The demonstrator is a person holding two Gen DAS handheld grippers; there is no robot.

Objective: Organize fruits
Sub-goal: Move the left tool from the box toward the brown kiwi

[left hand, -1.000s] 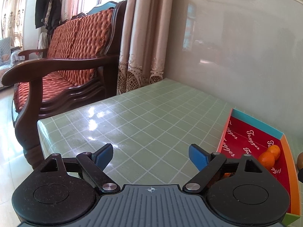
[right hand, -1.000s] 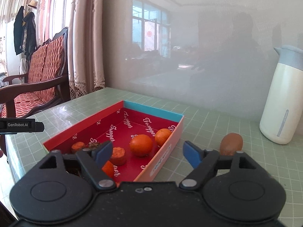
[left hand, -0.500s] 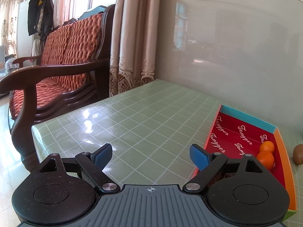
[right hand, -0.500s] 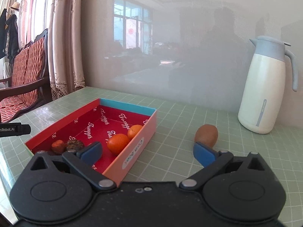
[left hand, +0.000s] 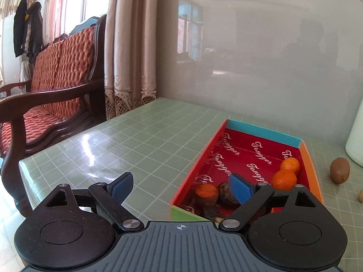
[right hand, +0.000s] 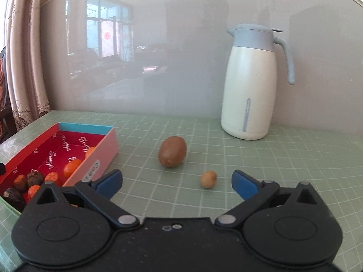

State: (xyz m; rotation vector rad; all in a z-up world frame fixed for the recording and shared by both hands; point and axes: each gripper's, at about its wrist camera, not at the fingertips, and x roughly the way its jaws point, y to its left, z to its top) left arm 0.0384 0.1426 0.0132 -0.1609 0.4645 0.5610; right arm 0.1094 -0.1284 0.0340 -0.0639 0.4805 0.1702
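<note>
Kiwi (right hand: pixel 172 151): loose on table, 3 o'clock of fruit box (right hand: pixel 103 156); small longan (right hand: pixel 208 179) at its 5 o'clock.
Right gripper (right hand: pixel 177 181): jaws apart, empty, facing both.
Left gripper (left hand: pixel 181 187): jaws apart, empty.
Risk: round fruit likely rolls if nudged off-centre.
Surface: glossy green grid tablecloth (right hand: pixel 283 158).
Room: thermos (right hand: pixel 249 86), wooden sofa (left hand: pixel 52 86).

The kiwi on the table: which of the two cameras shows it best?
The right wrist view. There the kiwi lies whole and sharp on the table, ahead of the open right gripper. The left wrist view catches it only small, near the right edge.
</note>
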